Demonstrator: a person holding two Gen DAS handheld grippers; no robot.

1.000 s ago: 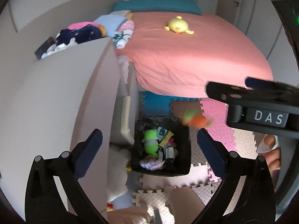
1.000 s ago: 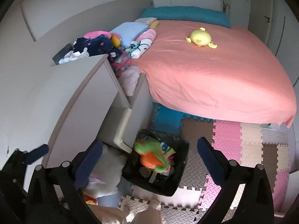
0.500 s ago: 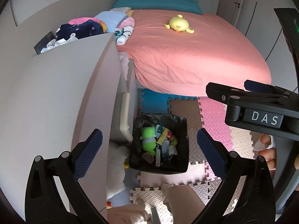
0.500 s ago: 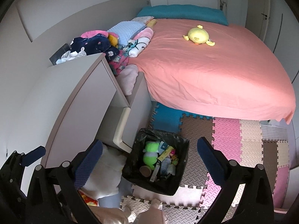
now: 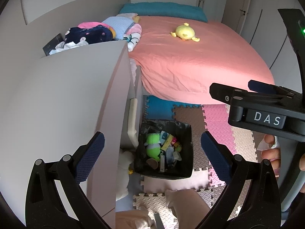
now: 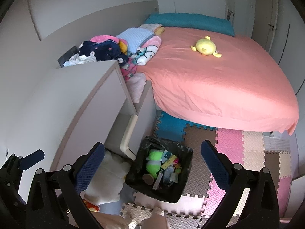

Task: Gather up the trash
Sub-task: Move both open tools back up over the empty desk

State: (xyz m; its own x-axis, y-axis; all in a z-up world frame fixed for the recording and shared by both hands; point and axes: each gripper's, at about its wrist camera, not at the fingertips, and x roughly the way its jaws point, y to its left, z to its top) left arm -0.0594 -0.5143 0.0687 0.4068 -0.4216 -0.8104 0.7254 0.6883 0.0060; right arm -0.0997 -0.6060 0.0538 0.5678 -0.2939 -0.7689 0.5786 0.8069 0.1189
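Bedroom floor mats (image 6: 238,147): trash bin (image 6: 177,192) below, between spread right hand-held gripper (image 6: 152,164).

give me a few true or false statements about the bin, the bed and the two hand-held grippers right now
1. The black bin stands on the foam floor mats, beside the bed. True.
2. The left hand-held gripper is clamped on a piece of trash. False: it is open, with nothing between its fingers.
3. A green plush toy lies inside the bin. True.
4. The yellow plush toy is in the bin too. False: it lies on top of the pink bedspread.
5. The right hand-held gripper is open and empty above the bin. True.
6. The bin has no liner. False: a black bag lines it.
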